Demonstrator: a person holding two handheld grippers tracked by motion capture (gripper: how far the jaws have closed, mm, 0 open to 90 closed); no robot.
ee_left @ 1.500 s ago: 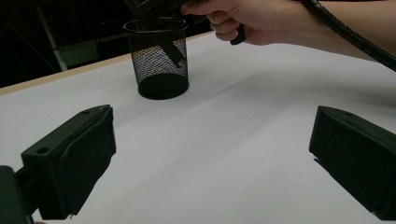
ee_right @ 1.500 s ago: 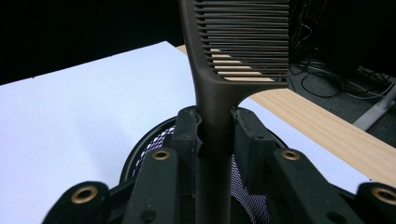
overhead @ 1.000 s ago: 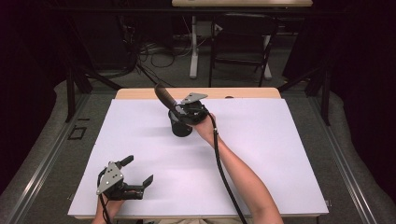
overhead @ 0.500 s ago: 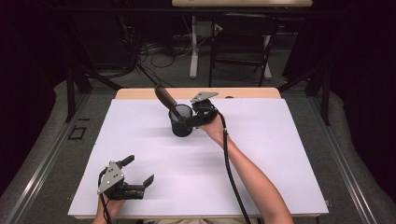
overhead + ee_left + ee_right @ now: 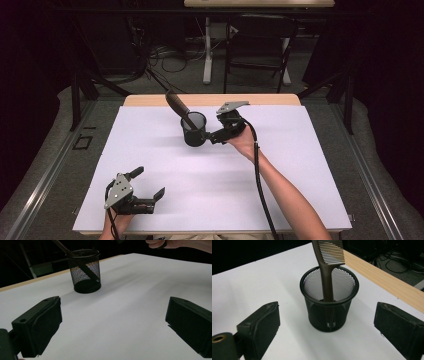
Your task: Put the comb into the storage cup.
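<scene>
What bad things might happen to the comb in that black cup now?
The brown comb leans in the mesh cup with its toothed end sticking out above the rim, so a bump might tip the cup. The right claw, whose jaws have just been opening with nothing between them, sits close beside the cup and might knock it while backing away. The cup also stands toward the table's far edge.

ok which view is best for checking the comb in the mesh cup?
The right gripper view: the comb is close and sharp, teeth up, handle down inside the mesh cup. The high view shows it small, leaning out over the rim. The left gripper view catches a dark slanted stretch through the mesh.
</scene>
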